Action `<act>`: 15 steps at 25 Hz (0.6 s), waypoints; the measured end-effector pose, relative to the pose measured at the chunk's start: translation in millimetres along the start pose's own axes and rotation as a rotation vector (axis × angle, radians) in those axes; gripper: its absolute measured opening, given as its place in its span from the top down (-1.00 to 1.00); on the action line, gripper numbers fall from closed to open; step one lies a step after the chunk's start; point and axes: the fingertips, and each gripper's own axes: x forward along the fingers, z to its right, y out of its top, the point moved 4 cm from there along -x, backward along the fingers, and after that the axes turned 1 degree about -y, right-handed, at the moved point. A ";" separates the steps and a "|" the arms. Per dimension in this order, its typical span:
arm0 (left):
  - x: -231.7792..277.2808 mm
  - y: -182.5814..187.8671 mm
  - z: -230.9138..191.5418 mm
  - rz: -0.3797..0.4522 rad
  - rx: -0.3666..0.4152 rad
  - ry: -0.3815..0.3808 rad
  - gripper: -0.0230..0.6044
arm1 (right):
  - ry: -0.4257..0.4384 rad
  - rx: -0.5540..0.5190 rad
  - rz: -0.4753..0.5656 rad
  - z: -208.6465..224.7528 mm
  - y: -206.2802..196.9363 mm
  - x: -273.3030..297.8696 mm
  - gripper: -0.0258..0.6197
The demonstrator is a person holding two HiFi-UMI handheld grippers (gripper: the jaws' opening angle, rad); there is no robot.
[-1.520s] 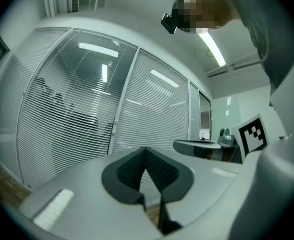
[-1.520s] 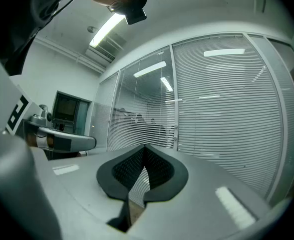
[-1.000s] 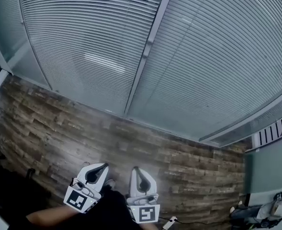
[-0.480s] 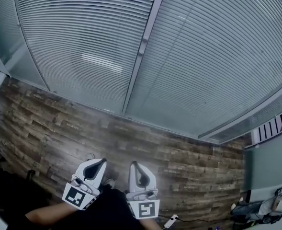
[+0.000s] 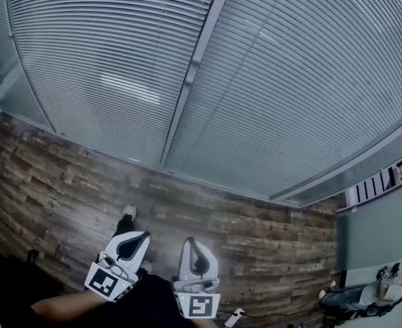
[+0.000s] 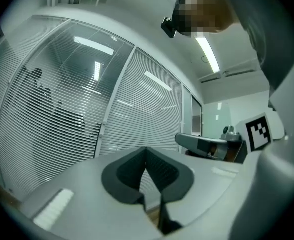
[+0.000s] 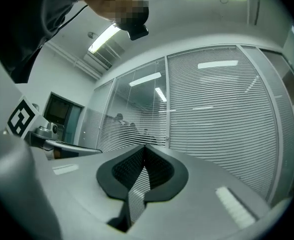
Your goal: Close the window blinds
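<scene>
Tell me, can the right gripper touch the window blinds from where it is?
Probably not from here. The right gripper, shut and empty, is low by the person, and a stretch of wooden floor lies between it and the window blinds. Nothing stands in the way, so stepping closer should do.

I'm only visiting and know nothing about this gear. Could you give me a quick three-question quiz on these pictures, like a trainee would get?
1. True or false: the right gripper is holding a cord.
2. The floor below the blinds looks like: A carpet, B wood planks, C white tiles.
3. Fill in: the jaws of the left gripper are ____ (open or shut).

Key: 1 false, its jaws are shut on nothing; 2 B; 3 shut.
</scene>
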 end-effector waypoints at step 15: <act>84.2 21.9 -98.9 0.003 -0.032 -0.012 0.93 | 0.028 -0.033 -0.099 16.2 -20.2 140.5 0.92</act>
